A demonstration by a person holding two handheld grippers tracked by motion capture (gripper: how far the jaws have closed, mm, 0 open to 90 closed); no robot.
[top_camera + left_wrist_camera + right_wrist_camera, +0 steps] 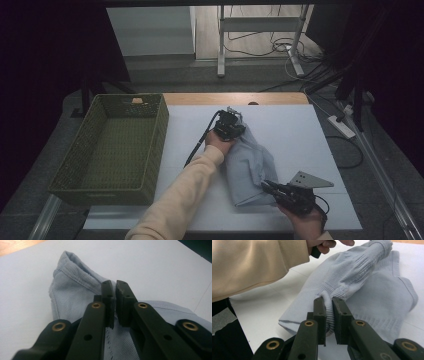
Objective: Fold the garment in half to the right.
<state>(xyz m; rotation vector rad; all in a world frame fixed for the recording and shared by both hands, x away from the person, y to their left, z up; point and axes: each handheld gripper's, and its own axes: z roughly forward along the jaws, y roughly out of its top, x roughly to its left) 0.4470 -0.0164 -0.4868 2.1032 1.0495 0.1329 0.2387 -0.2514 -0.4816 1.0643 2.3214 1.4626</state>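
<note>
Fingers on both sides are pinching the same pale blue knit garment (248,165), which is lying bunched on the white worktop (295,135) with its long axis running from the far middle toward my near right. I am holding its far end with the left gripper (231,125) and its near end with the right gripper (274,189), so the cloth is stretching between the two hands, and any coming fold seems to be turning on that line. To the left, well apart, the green woven basket (150,150) is standing beside the worktop. Looking along the right gripper (329,315), I am seeing a ribbed cuff (329,293) clamped between its fingers; the left gripper (115,302) view is giving me a stitched hem (75,272) beyond nearly closed fingers.
</note>
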